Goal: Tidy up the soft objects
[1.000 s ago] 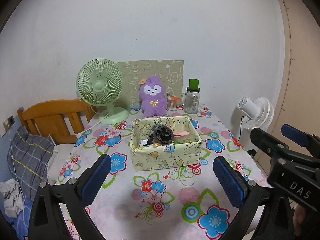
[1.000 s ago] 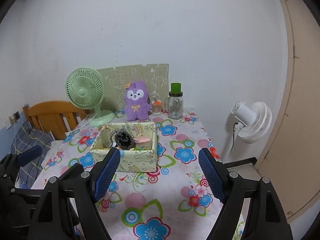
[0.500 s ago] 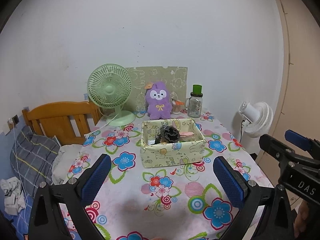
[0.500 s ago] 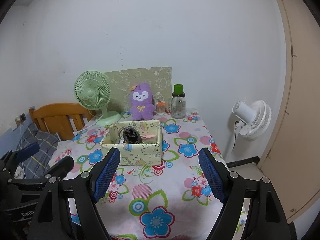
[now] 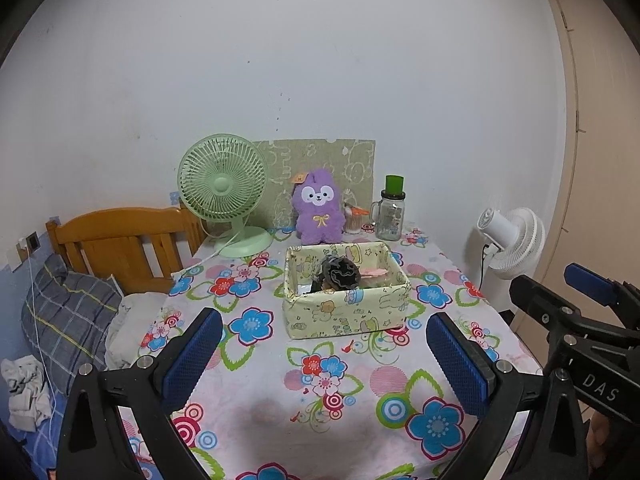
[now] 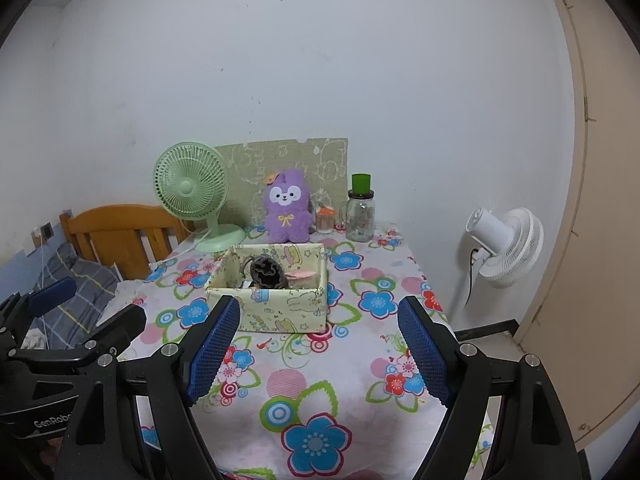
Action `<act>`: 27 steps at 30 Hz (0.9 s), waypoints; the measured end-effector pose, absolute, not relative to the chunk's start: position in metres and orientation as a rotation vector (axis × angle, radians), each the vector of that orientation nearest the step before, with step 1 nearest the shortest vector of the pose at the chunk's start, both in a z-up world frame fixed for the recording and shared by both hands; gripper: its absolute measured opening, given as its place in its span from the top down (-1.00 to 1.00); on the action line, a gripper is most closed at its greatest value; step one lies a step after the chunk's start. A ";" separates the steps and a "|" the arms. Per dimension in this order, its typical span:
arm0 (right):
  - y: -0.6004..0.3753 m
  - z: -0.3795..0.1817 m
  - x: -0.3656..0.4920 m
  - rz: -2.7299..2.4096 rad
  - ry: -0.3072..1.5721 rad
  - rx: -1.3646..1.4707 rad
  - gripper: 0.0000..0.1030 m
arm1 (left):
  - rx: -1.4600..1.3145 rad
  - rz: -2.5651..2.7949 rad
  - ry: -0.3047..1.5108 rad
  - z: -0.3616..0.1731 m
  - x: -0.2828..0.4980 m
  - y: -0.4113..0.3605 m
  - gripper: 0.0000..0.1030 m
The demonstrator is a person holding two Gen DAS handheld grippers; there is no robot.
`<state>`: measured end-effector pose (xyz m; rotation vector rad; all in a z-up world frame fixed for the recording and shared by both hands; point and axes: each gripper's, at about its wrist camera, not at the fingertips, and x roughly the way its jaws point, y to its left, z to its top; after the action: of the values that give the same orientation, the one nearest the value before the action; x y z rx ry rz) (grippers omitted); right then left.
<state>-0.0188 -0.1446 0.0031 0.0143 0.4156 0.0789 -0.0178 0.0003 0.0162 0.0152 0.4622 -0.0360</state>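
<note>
White wall; wooden headboard left; beige door right.

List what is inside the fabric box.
The box holds a dark ruffled item and a pink item beside it. Something pale shows underneath; the box's front wall hides the rest.

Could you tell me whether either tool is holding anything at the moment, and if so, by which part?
Nothing is held. The left tool and the right tool are both open and empty above the floral tablecloth, short of the fabric box.
</note>
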 end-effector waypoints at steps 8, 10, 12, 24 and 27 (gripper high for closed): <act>-0.147 0.003 -0.019 0.080 0.414 0.027 -0.62 | 0.019 -0.028 0.451 0.016 -0.018 -0.001 -1.00; -0.148 0.003 -0.018 0.083 0.413 0.029 -0.62 | 0.011 -0.032 0.453 0.016 -0.018 -0.001 -0.99; -0.147 0.003 -0.017 0.084 0.415 0.028 -0.62 | 0.009 -0.032 0.456 0.016 -0.018 0.001 -1.00; -0.144 0.001 -0.014 0.088 0.415 0.027 -0.62 | 0.003 -0.024 0.461 0.016 -0.017 0.005 -1.00; -0.143 0.001 -0.014 0.087 0.415 0.027 -0.62 | 0.005 -0.023 0.458 0.016 -0.017 0.006 -1.00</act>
<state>-0.0144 -0.1433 0.0012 0.0269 0.4152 0.0872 -0.0167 0.0057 0.0160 0.0054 0.4585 -0.0233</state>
